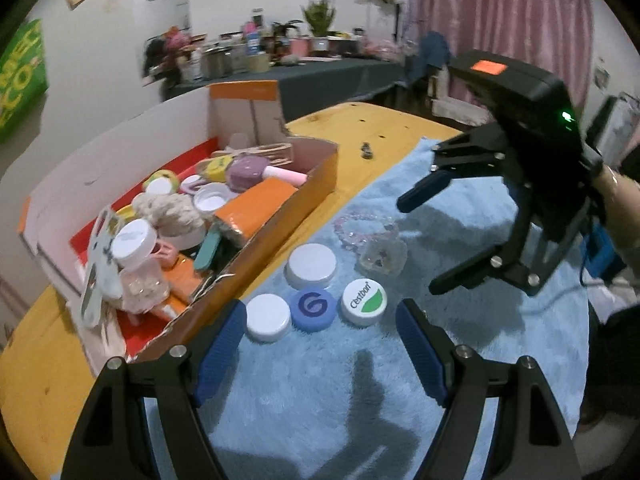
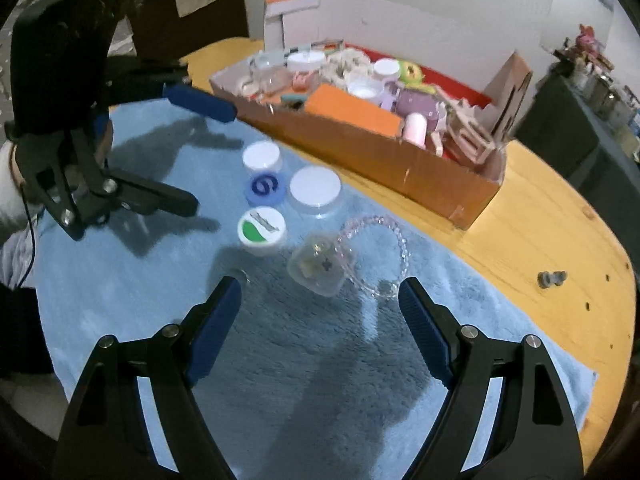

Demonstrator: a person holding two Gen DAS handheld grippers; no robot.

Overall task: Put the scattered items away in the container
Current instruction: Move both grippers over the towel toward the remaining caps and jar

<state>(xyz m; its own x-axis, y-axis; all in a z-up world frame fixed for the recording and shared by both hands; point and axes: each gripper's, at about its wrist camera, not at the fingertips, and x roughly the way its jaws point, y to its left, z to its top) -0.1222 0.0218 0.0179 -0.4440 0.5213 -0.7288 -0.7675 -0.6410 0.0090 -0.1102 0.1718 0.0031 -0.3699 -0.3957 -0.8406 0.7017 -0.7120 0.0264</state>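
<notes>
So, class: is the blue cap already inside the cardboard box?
No, the blue cap lies on the light-blue towel, outside the cardboard box.

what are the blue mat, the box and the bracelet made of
Blue mat: looks like plush fabric, matte, with fuzzy pile. Box: cardboard, seemingly; brown matte walls, folded flaps, a frayed corner. Bracelet: clear pinkish beads, glossy, probably plastic or glass; the look leaves that open.

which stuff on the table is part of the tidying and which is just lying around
Part of the job:
- small white round lid
- blue round lid with swirl logo
- white lid with green leaf logo
- large white round lid
- clear plastic case
- pink bead bracelet
- orange cardboard box

Just lying about:
- fluffy blue towel
- small grey metal piece
- yellow wooden table
</notes>
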